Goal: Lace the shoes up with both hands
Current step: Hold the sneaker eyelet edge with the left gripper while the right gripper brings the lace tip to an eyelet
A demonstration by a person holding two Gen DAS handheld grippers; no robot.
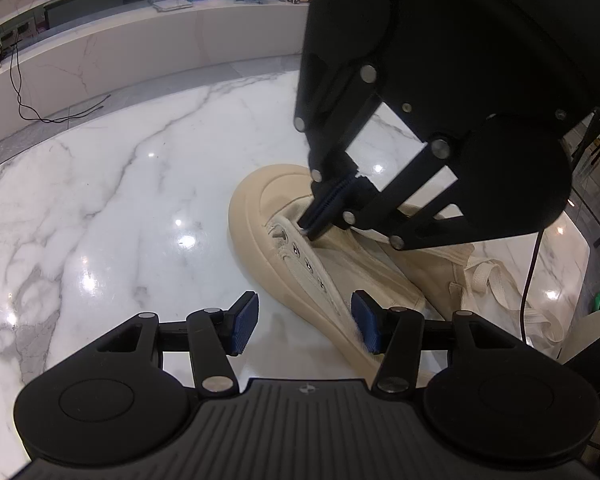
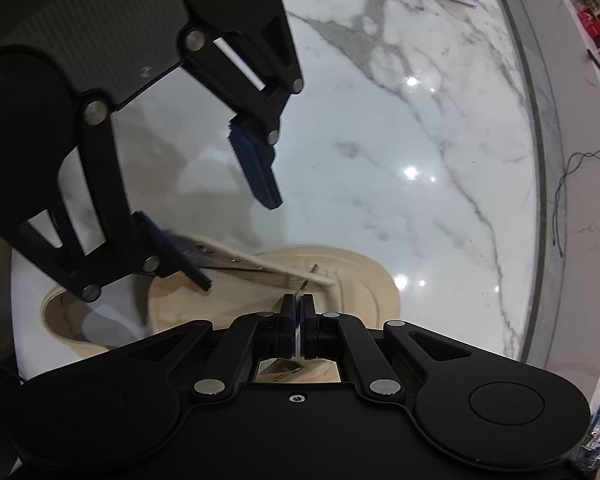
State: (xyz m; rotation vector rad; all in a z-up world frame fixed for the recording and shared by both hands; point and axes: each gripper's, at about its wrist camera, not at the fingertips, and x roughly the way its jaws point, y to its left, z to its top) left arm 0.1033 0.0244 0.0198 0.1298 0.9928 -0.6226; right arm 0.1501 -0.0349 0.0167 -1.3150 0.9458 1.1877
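Observation:
A cream canvas shoe [image 1: 300, 248] lies on the white marble table, toe pointing away; it also shows in the right wrist view [image 2: 356, 276]. My left gripper [image 1: 304, 322] is open and empty, with its blue pads straddling the shoe's near eyelet row. My right gripper [image 1: 314, 226] is shut on the tip of the cream shoelace [image 2: 299, 330] at the eyelets nearest the toe. In the right wrist view the right gripper [image 2: 299, 304] is closed with the lace tip between its pads, and a lace strand [image 2: 284, 270] runs over the shoe. The left gripper [image 2: 220, 220] hangs open above.
The marble table [image 1: 120, 200] stretches left and far. Loose cream lace [image 1: 500, 292] lies beside the shoe's heel at the right. A black cable [image 1: 528, 280] hangs from the right gripper. A low wall with a cable [image 1: 40, 116] borders the far side.

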